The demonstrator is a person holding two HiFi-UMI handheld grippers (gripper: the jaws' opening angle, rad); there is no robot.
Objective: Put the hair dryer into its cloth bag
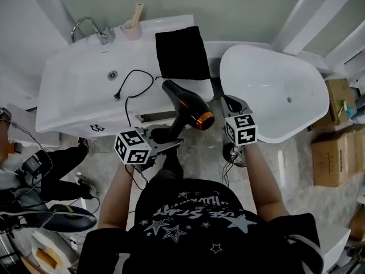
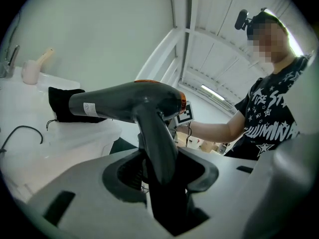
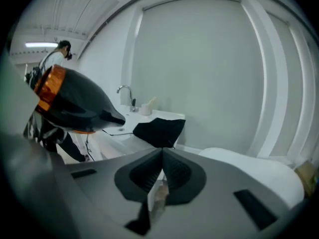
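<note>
shirt [image 1: 199, 233] print, poss. "THE STAR"

One hair dryer [image 1: 185, 104], one bag [image 1: 181, 52], two hand-held grippers [image 1: 171, 144] [image 1: 231, 103], perhaps three boxes [image 1: 333, 160].

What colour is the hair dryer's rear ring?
Orange; the ring shows best in the right gripper view.

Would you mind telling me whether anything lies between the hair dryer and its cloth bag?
Nothing visible does. The hair dryer, held by its handle in the left tool, hangs in front of the cloth bag.
</note>
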